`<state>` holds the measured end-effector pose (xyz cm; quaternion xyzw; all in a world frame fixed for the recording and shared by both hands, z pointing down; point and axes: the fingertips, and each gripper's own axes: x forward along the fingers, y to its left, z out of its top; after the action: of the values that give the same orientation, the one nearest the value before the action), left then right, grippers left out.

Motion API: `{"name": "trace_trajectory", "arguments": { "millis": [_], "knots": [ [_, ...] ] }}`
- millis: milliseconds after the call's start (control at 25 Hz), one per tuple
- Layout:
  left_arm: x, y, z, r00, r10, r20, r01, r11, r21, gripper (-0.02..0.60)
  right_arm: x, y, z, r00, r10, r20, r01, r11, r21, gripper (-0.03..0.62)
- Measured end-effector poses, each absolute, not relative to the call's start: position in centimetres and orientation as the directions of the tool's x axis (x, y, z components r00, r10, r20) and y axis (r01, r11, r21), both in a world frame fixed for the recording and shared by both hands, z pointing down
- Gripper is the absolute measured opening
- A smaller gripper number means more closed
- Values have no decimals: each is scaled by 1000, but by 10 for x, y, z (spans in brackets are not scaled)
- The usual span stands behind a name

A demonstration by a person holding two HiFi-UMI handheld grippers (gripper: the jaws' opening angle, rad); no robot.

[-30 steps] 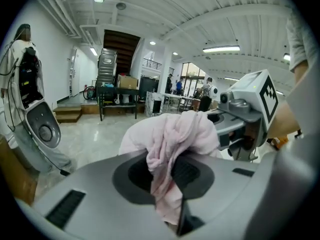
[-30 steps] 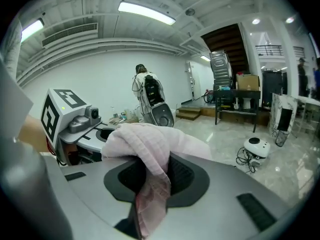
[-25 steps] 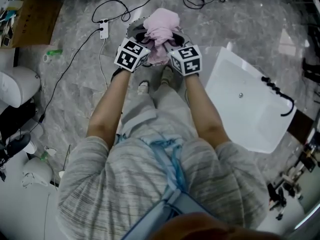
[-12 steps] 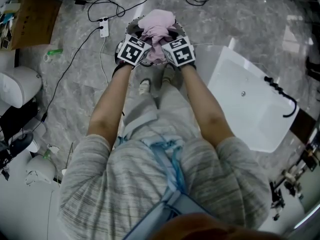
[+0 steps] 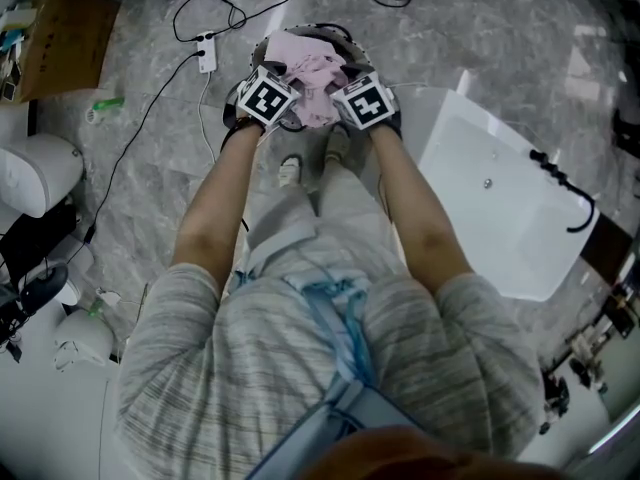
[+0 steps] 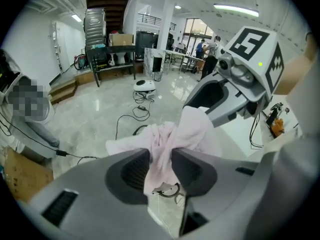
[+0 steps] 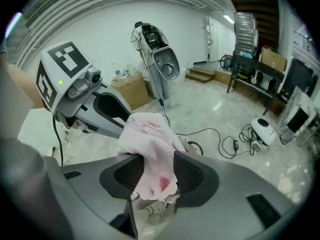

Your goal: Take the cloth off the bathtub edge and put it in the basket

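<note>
A pink cloth (image 5: 305, 68) lies bunched in the mouth of a round dark basket (image 5: 262, 50) on the marble floor. Both grippers point steeply down at it from the near side. My left gripper (image 5: 288, 80) grips the cloth's left part and my right gripper (image 5: 336, 80) its right part. In the left gripper view the cloth (image 6: 165, 139) fills the gap between the pads of the left gripper (image 6: 160, 166). The right gripper view shows the cloth (image 7: 150, 134) pinched in the right gripper (image 7: 152, 176). Both sets of jaws have just been opening, with cloth still touching the pads.
The white bathtub (image 5: 500, 198) lies to the right of the basket. A power strip with black cables (image 5: 207, 56) runs on the floor to the left. A cardboard box (image 5: 60, 38) and a white appliance (image 5: 35, 168) stand further left. The person's feet (image 5: 287, 173) are just below the basket.
Both grippers have gone down toward the basket with the cloth. The cloth bundle, held above the rim before, now sits low inside the basket.
</note>
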<state>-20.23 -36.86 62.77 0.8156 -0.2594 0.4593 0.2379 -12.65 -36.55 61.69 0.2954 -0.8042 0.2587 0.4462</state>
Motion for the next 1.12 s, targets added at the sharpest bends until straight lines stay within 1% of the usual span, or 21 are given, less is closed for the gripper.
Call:
{"name": "trace_trajectory", "arguments": {
  "millis": [160,240,440,680,800,960,1040,1120],
  "knots": [
    [-201,-377,625,477,-238,846,-636,-758,145,121,-115,-370,619,-433,-275,859,-735,660,-159,156],
    [-201,-379,617,476,-237,847,-628,-765,139,121,-110,-377,619,-433,-312,846,-740,659,-136,156],
    [-197,-381,602,505,-244,828,-623,-767,154,121,-106,-382,601,-440,-349,827,-758,638,-134,156],
    [-192,-375,581,574,-289,766,-649,-731,210,121,-106,-370,583,-507,-385,771,-772,601,-207,156],
    [-187,-375,562,629,-320,709,-652,-713,257,120,-108,-367,565,-575,-414,706,-760,590,-273,155],
    [-175,-368,529,727,-336,598,-609,-718,337,120,-112,-363,527,-691,-467,551,-707,596,-382,155],
    [-169,-365,512,765,-349,541,-584,-730,355,120,-114,-359,508,-728,-481,489,-678,614,-405,155],
    [-166,-360,495,793,-364,489,-566,-738,368,120,-115,-353,492,-745,-488,455,-661,631,-405,155]
  ]
}}
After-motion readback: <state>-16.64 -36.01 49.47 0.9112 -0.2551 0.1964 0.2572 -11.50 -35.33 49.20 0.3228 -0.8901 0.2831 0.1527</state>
